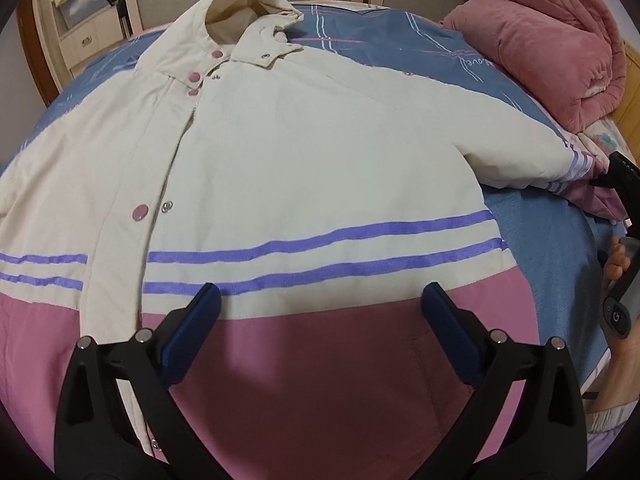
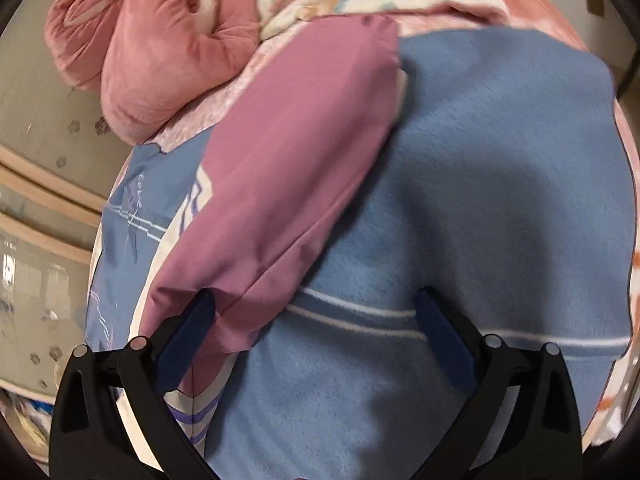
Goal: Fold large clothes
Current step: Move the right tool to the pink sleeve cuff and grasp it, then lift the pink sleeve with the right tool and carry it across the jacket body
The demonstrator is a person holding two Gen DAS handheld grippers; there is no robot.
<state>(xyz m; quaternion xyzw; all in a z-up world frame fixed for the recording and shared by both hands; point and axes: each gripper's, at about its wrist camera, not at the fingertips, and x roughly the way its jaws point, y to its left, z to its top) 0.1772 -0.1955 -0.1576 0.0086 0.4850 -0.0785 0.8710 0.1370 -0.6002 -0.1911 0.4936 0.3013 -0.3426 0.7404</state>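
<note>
Jacket [image 1: 304, 152] lies front-up, spread flat on the bed [image 1: 532, 240], collar at the far end, hem nearest me. Padded cotton-ish shell, cream body, purple stripes, pink hem band, snap buttons; I'd judge it bulky but light, soft, prob holds a crease badly, so grab thick seams/cuffs, not the slick face. Left gripper [image 1: 320, 300] hovers over the hem, jaws wide, nothing held. Right gripper [image 2: 314, 308] fully open over the pink sleeve [image 2: 296, 152]; cuff end lies against the left pad [image 2: 200, 312], not pinched. Sleeve sticks out sideways on the blue fleece blanket [image 2: 480, 184]. Pink quilt [image 1: 552, 48] bunched beyond.
</note>
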